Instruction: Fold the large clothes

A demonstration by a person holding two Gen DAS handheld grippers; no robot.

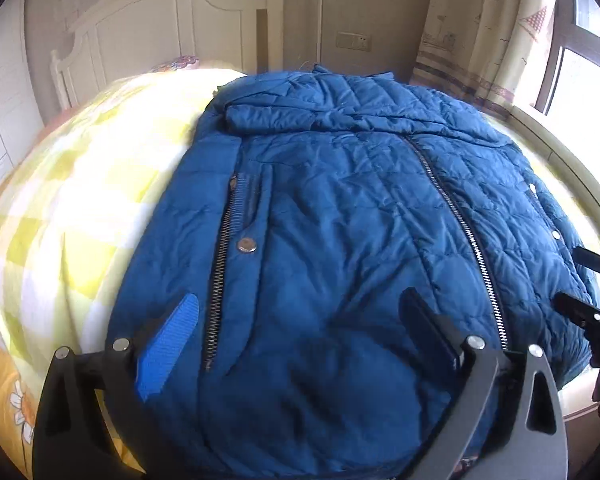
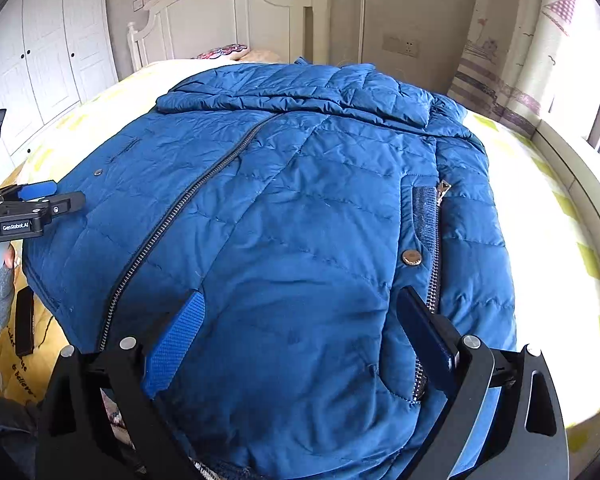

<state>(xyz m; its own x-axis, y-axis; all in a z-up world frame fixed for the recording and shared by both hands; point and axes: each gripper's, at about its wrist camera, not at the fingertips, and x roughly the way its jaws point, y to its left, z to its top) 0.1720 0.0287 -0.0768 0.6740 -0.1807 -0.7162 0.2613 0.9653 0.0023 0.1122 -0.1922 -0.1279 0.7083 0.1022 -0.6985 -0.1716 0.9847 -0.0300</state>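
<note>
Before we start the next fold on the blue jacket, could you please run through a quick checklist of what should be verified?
1. Blue jacket lies front-up on the bed: ok.
2. Centre zipper closed along its visible length: ok.
3. Left hand-held gripper open over the hem: ok.
4. Right hand-held gripper open over the hem: ok.
5. Sleeves folded in across the top: cannot tell.
6. Hem edge inside either gripper's fingers: cannot tell, it is hidden below the views.
</note>
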